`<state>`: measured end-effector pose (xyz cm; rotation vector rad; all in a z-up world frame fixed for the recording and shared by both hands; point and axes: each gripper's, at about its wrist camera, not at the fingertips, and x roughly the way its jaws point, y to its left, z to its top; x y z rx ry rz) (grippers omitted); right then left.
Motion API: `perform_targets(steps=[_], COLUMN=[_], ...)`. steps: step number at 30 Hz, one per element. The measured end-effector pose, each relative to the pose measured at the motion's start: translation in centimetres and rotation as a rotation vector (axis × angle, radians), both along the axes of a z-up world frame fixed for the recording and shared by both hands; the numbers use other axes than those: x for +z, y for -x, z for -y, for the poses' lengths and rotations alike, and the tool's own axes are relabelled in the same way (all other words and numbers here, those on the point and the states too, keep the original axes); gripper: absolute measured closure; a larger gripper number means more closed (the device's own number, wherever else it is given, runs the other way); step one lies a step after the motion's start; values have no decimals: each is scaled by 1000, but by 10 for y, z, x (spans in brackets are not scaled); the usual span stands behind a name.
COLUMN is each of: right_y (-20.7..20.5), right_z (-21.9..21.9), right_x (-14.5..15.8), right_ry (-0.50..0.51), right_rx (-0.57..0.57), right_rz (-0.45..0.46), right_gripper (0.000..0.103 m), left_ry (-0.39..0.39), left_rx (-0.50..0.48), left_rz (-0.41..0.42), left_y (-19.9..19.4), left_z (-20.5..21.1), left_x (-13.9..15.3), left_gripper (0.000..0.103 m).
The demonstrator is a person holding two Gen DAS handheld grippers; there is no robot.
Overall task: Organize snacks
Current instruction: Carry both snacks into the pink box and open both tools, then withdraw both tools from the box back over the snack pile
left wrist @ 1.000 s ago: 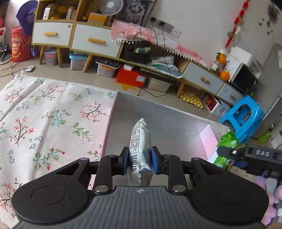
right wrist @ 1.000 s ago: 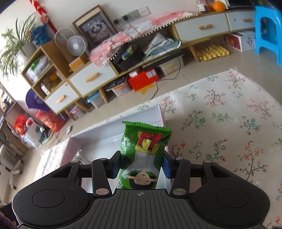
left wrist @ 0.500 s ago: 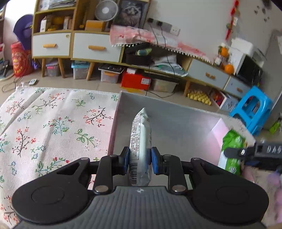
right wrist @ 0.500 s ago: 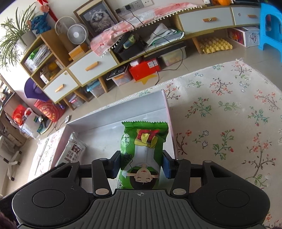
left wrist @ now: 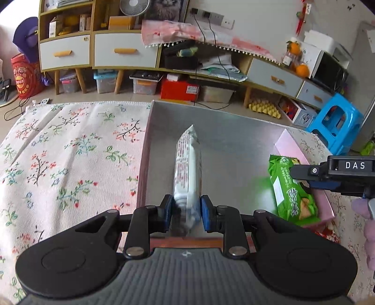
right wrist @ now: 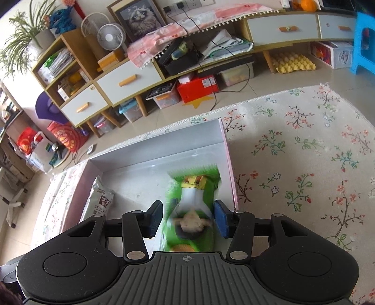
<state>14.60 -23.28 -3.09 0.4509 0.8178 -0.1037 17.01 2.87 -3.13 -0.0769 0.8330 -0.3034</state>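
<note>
Left gripper [left wrist: 186,208] pinches the white printed snack packet [left wrist: 187,169] at its tail; right gripper [right wrist: 187,218] gapes around the blurred green foil packet [right wrist: 194,204], toward three o'clock in the grey open box [left wrist: 234,145]. Both look light, crinkly and slippery.

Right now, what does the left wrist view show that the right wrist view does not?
Only the left wrist view shows the left gripper, its fingers on the white packet, and the right gripper from the side, with its DAS label. Only the right wrist view shows a potted plant and the green packet, blurred, between the right gripper's fingers. Both views show the box, both packets, the rug and the fan.
</note>
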Motion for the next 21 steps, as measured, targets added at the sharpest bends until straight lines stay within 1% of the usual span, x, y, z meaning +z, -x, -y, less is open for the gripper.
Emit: perform_targets(steps=[2,3,4,5,6,7,8,9,11,12,14,16,18,20,21], right_y=[2,3,5,7,8,10,11,13,16,18,22,28,35,43,46], right_z=[2,3,3,2,2,1,1,0,0,-1,-1,-3,-5,-7,-8], right_x=[1,2,3,5,8,11,13,17,22,24,29,35,42,48,50], right_ry=[-17,-27,-31,-29,-23,-15,-8,-2,12,17,27,44,72,107,121], right_rx=[0,1,3,6,11,15,20,25,38,45,59,73,86,89,89], right_rz=[-5,-6,-5,-4,-3,-3,-3,-1,0,-2,-11,-17,-20,-29,-37], right_gripper=[54,48,43,38,35,30,27,26,19,18,18,17,14,11,11], left_ry=[-4,0,8,13,15,17,22,26,32,31,26,26,22,14,9], left_rx=[4,8,13,16,21,25,26,27,24,28,35,41,48,65,73], left_rz=[-1,-4,-6,-6,-2,2,5,6,-12,-17,-22,-31,-32,-32,-32], left_y=[0,1,1,1,2,4,5,8,11,13,18,22,29,34,37], left_z=[-1,-2,-2,-2,-2,-2,-2,-2,-2,-2,-5,-9,-12,-15,-17], left_x=[2,4,7,10,13,16,19,21,25,26,30,33,37,41,43], left_gripper=[79,77,73,64,59,49,42,41,36,35,24,19,14,5,4])
